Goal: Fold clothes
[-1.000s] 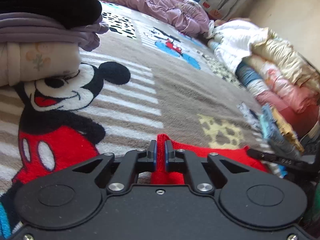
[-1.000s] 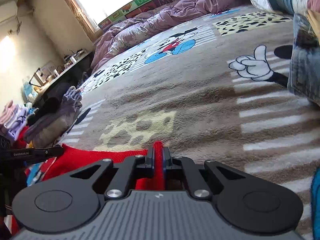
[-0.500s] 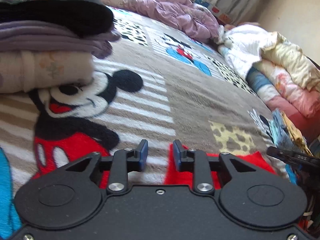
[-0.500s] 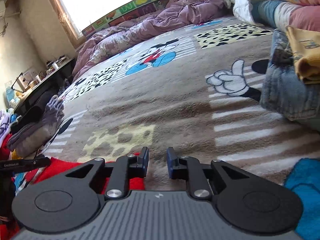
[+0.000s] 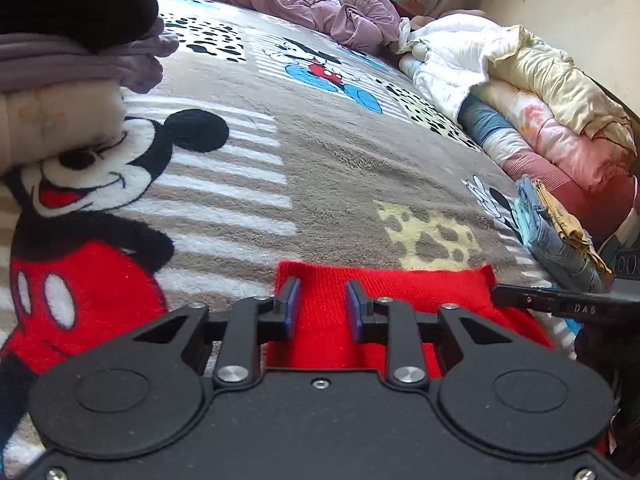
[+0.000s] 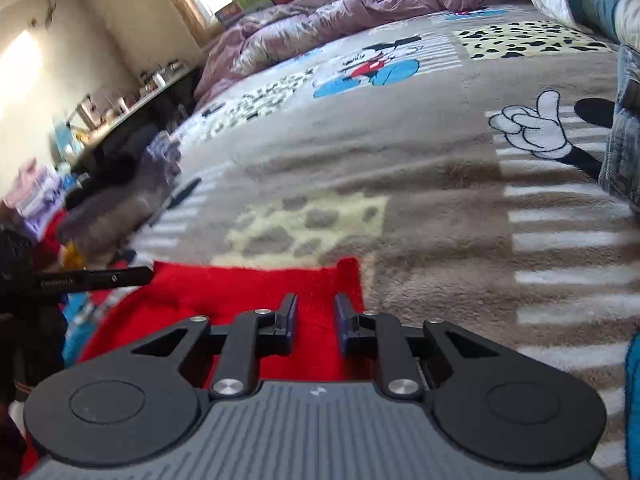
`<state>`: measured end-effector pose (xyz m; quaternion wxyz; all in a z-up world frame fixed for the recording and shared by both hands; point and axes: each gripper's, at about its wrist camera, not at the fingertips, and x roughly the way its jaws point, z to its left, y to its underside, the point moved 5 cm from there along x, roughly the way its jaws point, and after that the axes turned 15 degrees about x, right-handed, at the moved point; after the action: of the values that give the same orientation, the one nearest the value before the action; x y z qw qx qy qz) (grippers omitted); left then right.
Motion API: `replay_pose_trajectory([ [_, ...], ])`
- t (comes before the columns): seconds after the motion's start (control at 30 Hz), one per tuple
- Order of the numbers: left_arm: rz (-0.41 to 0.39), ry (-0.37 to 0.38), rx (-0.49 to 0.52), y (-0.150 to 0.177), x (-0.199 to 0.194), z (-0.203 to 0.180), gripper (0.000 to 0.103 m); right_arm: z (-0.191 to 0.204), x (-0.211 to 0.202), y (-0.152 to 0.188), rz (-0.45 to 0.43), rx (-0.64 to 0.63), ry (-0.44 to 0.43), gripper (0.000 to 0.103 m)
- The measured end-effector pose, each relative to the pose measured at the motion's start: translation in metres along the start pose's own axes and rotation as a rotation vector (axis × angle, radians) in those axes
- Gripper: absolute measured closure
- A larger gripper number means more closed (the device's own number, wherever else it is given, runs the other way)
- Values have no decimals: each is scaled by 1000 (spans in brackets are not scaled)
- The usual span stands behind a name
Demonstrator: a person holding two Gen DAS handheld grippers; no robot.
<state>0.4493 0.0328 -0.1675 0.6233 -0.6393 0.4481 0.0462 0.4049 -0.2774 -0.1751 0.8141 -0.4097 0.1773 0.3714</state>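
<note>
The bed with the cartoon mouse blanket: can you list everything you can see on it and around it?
red knit garment: one, red, flat on the blanket under both grippers
blanket: one, brown with cartoon mouse pictures, covering the bed
folded pile: one, black on purple on cream, near left
purple quilt: one, crumpled at the far end
white and cream quilts: bundled along the right side
jeans: one, blue, right, yellow cloth on top
cluttered shelf: one, beside the bed, blurred
left gripper: black, blue fingers open
right gripper: black, open
</note>
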Motion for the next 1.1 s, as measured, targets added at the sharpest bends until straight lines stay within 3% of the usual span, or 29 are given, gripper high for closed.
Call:
replay_pose_trajectory([
  [0.17,-24,-14,24,-5,-20,-6,77,7,-14,2,-30,-30,10,81],
  [0.27,-40,-37,95,-5,-36,-27,74,14,-27,6,-51,-61,16,78],
  [0.43,-60,-68,225,7,-56,-82,65,36,-60,37,-67,-127,-2,77],
  [0.63,-98,-138,454,44,-74,-167,65,61,-89,91,-89,-199,-16,76],
  [0.73,-42,-165,583,77,-67,-198,65,62,-97,125,-60,-231,21,76],
  [0.8,57,-151,637,102,-54,-209,64,58,-101,147,-46,-264,56,76],
  [0.9,57,-263,767,123,-56,-226,65,56,-108,176,-62,-339,117,75],
  [1.0,11,-308,786,128,-76,-239,63,56,-131,195,-88,-372,159,70],
  [1.1,100,-270,761,148,-77,-243,61,49,-152,211,-99,-356,161,66],
])
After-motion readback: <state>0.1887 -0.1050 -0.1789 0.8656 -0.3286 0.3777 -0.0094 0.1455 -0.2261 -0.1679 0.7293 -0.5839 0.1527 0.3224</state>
